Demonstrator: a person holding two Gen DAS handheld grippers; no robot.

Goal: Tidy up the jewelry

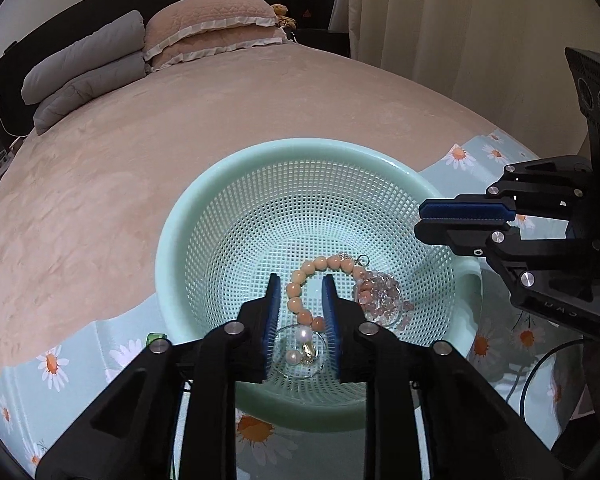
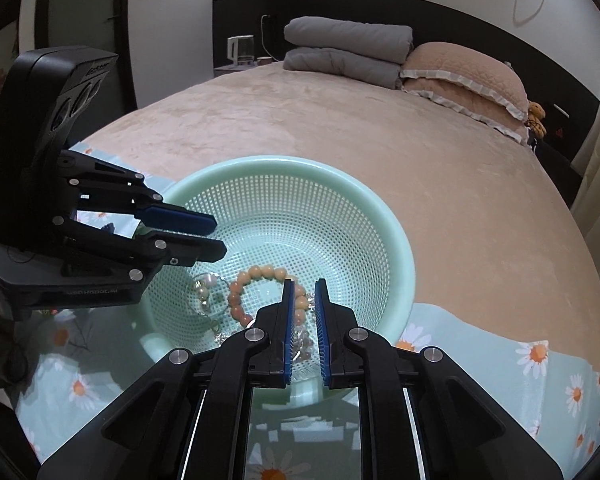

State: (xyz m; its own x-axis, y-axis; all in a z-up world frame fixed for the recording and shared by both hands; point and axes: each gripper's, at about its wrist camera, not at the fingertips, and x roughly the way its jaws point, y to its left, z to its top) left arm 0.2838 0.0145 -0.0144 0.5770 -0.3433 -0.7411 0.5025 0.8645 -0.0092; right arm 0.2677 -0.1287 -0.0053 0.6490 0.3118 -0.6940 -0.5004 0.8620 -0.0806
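A mint green mesh basket (image 1: 228, 184) sits on a daisy-print cloth and also shows in the right wrist view (image 2: 396, 236). Inside it lie a peach bead bracelet (image 1: 300, 280) (image 2: 240, 280), a clear dish of pearl earrings (image 1: 300, 348) (image 2: 204, 292) and a clear dish of pinkish crystal beads (image 1: 380, 300). My left gripper (image 1: 301, 280) is open and empty, hovering over the bracelet and the pearl dish. My right gripper (image 2: 303, 282) is open and empty above the bead dish, which its fingers mostly hide. Each gripper shows in the other's view (image 1: 420, 220) (image 2: 218, 236).
The daisy-print cloth (image 1: 52, 364) covers the near edge of a bed with a pink plush cover (image 1: 140, 152). Folded grey quilts (image 2: 348, 52) and pink pillows (image 2: 464, 76) lie at the headboard. A kettle (image 2: 240, 50) stands on a bedside table. Curtains (image 1: 460, 20) hang to the right.
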